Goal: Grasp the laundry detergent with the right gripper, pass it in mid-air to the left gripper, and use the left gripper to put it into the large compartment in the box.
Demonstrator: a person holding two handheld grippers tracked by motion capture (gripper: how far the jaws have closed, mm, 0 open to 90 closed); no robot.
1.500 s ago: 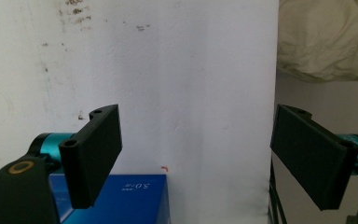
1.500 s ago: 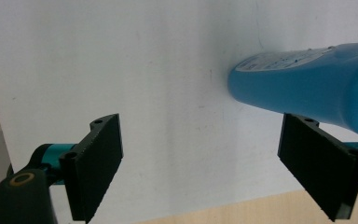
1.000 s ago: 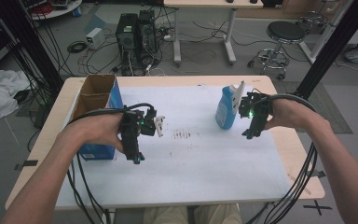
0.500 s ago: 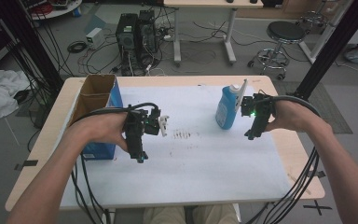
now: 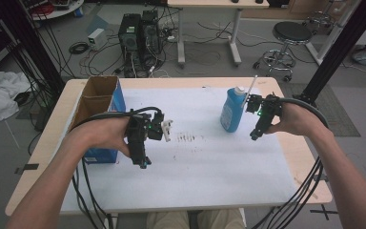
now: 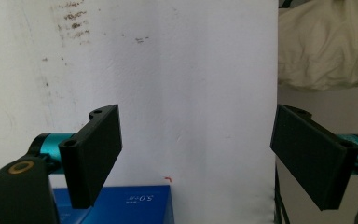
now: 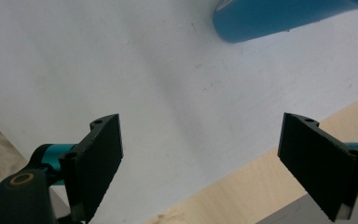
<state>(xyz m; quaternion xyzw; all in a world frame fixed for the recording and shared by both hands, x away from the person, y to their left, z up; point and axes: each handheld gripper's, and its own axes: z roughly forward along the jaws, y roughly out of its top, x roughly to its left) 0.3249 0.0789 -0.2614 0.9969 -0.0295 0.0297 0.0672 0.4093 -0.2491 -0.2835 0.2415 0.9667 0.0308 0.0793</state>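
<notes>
White characters resembling "SO-08", seen inverted, are printed on the blue box (image 6: 121, 207) at 6 o'clock in the left gripper view.

Lighting was even, soft, overhead; high view was moderately bright, slightly soft in focus. White paper-covered table top (image 5: 209, 167) looked washed out, with faint shadows under forearms. Left gripper view was bright, white sheet near overexposed, black jaws sharp but dark. Right gripper view showed broad soft grey shadow band across sheet; blue plastic bottle (image 7: 279, 16) was blurred.
</notes>
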